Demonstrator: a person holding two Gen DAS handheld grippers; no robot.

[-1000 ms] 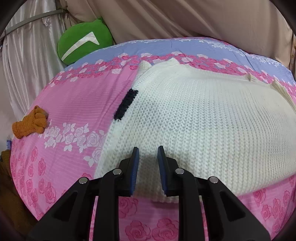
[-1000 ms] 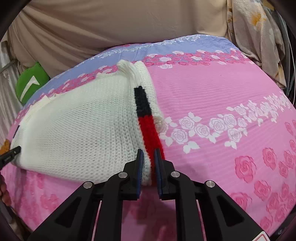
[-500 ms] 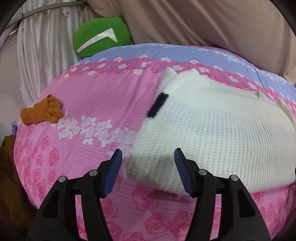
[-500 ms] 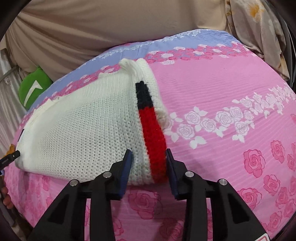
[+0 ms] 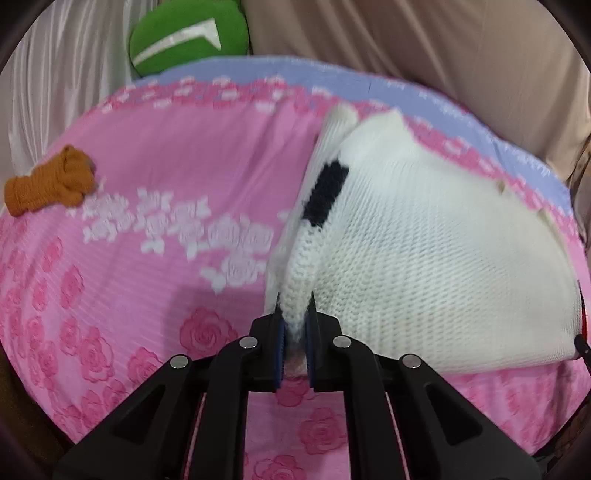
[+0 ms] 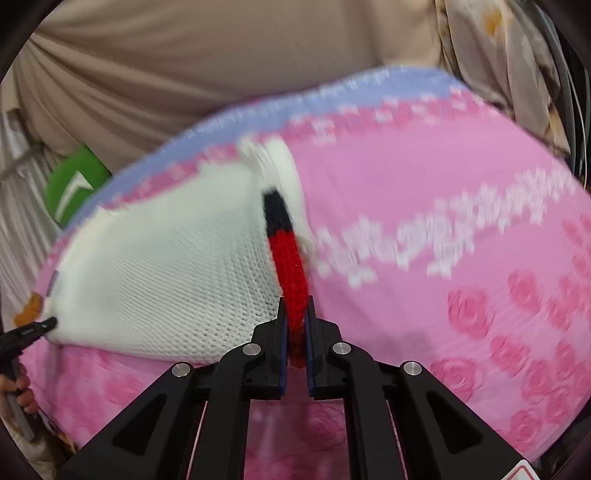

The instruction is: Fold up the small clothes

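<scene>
The near left corner of the white knitted garment (image 5: 424, 258) is being pinched between the closed jaws of the left gripper (image 5: 294, 325). Its red-and-black banded edge (image 6: 291, 269) is being clamped by the pressed-together jaws of the right gripper (image 6: 295, 321). The garment is being held over the pink rose-print bedspread (image 5: 129, 277). An orange glove (image 5: 48, 184) and a green cushion (image 5: 188, 33) are being seen farther left.
</scene>
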